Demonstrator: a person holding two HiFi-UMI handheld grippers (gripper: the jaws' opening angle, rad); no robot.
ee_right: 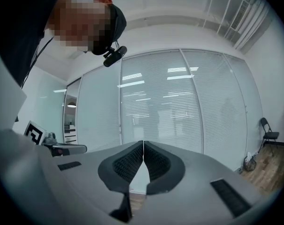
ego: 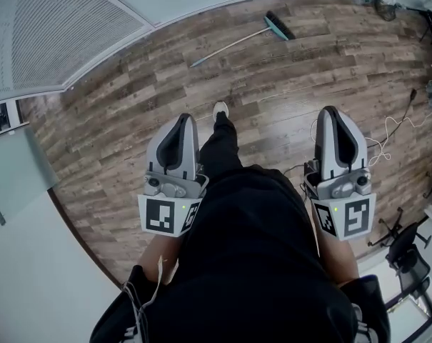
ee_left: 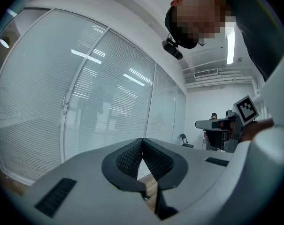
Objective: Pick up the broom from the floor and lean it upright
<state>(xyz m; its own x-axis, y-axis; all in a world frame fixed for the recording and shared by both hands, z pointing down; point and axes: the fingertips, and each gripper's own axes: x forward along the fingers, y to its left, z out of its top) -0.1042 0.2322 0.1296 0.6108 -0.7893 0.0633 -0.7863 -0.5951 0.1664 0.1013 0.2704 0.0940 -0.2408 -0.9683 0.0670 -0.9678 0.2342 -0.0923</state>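
The broom (ego: 238, 40) lies flat on the wood floor near the far wall in the head view, its dark brush head to the right and its pale handle running down to the left. My left gripper (ego: 178, 120) and right gripper (ego: 333, 113) are held level at waist height, well short of the broom. Both are shut with nothing between the jaws: the left gripper (ee_left: 142, 139) shows its tips meeting, and the right gripper (ee_right: 143, 142) does too. Neither gripper view shows the broom.
A glass wall with blinds (ego: 66, 34) runs along the far left. Cables (ego: 390, 131) trail over the floor at right, with an office chair (ego: 408, 252) and gear (ego: 387, 6) near the right edge. The person's leg and shoe (ego: 220, 111) step forward between the grippers.
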